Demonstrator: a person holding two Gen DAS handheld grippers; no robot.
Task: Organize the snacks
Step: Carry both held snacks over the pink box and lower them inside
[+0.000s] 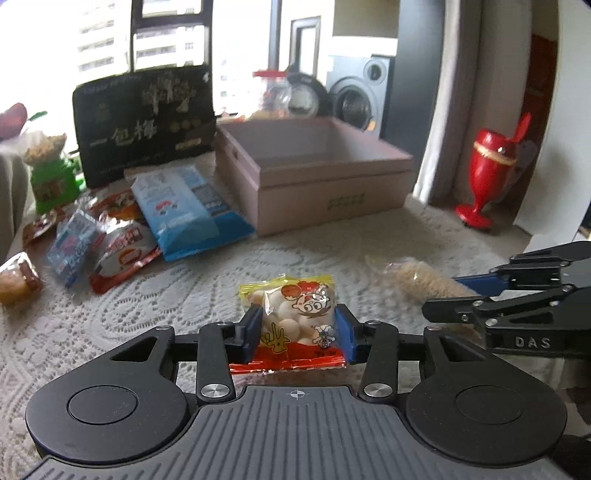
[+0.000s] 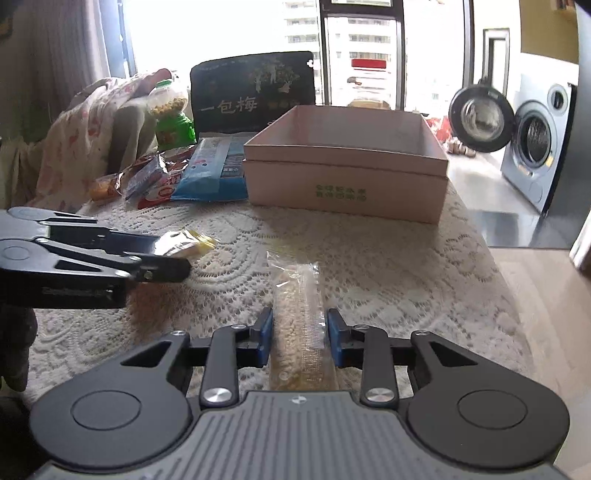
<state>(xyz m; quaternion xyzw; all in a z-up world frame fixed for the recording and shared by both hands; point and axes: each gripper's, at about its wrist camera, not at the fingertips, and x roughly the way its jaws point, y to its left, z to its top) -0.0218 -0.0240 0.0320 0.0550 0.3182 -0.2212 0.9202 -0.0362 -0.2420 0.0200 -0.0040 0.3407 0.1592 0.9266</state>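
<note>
Home interior, by my view: lace-covered desk (image 2: 369,258), washing machine (image 2: 535,136) with open door, high-rise window (image 2: 354,29), wood floor (image 2: 546,295).

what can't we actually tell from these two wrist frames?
- Pink box floor: near wall hides it in both views.
- Left gripper on the cartoon snack packet: pads touch its sides; lifted or resting, unclear.
- Right gripper around the long clear snack pack: small gaps visible; near end hidden by gripper body.
- Snack pile: labels blurred.
</note>
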